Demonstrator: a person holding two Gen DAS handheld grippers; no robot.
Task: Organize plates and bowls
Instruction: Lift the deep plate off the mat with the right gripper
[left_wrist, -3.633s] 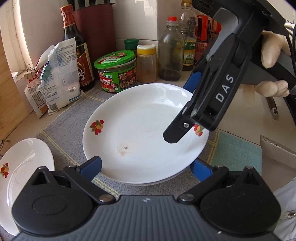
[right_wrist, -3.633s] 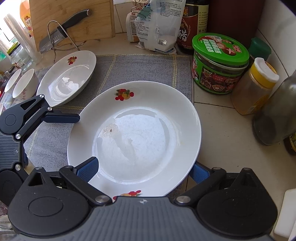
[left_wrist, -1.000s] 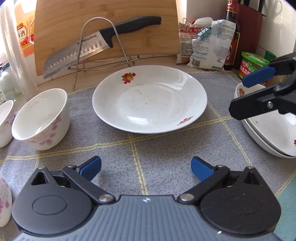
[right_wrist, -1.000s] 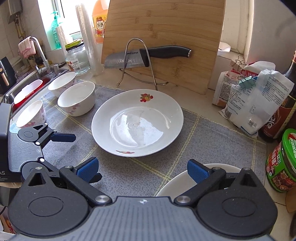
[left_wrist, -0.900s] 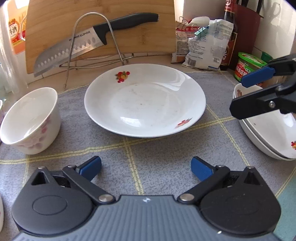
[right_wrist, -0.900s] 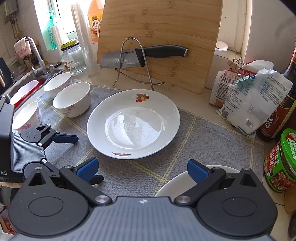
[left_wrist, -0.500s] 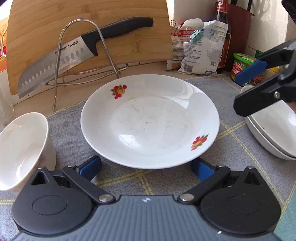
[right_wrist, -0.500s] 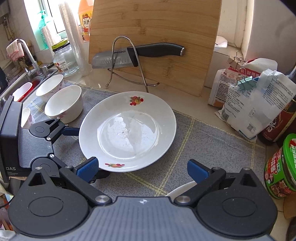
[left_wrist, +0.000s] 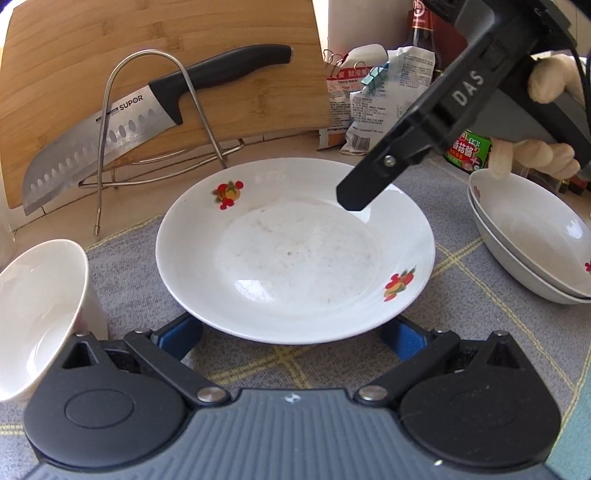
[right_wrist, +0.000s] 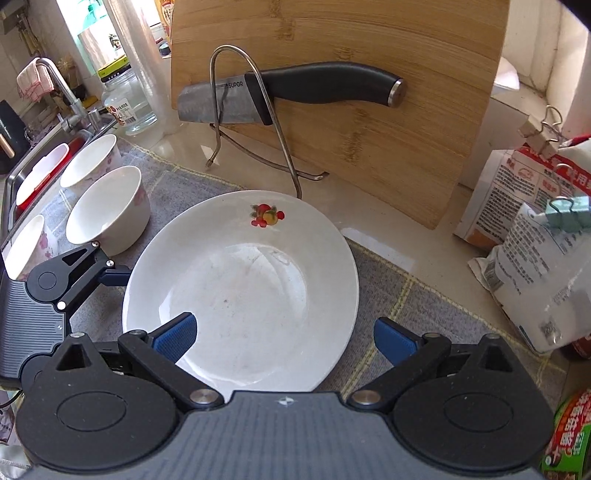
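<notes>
Two grippers met over a single white plate (left_wrist: 295, 254) on the grey mat (left_wrist: 122, 266) of a kitchen worktop (right_wrist: 388, 254). The left gripper (left_wrist: 291, 334) had its blue-padded fingers (left_wrist: 181, 332) spread wide, one on each side of the plate's near rim and partly tucked beneath it, gripping nothing. The right gripper (right_wrist: 282, 334) likewise held its fingers (right_wrist: 175, 334) spread, the left pad over the plate's near inner slope and the right pad out over the mat beside the rim; whether either pad touched the plate could not be told. In the left wrist view the right gripper's black finger hung over the plate's far right edge, with a gloved hand (left_wrist: 532, 158) on its body.

To the right of the left fingers sat a stack of plates (left_wrist: 532, 251), apart from the single plate. To their left stood a white bowl (left_wrist: 37, 314), just beside the left finger. The right wrist view showed more bowls (right_wrist: 107, 210) farther left towards the sink (right_wrist: 22, 173). Beyond the fingers a knife (right_wrist: 291, 96) rested in a wire stand (right_wrist: 258, 122) against a bamboo cutting board (right_wrist: 369, 110).
</notes>
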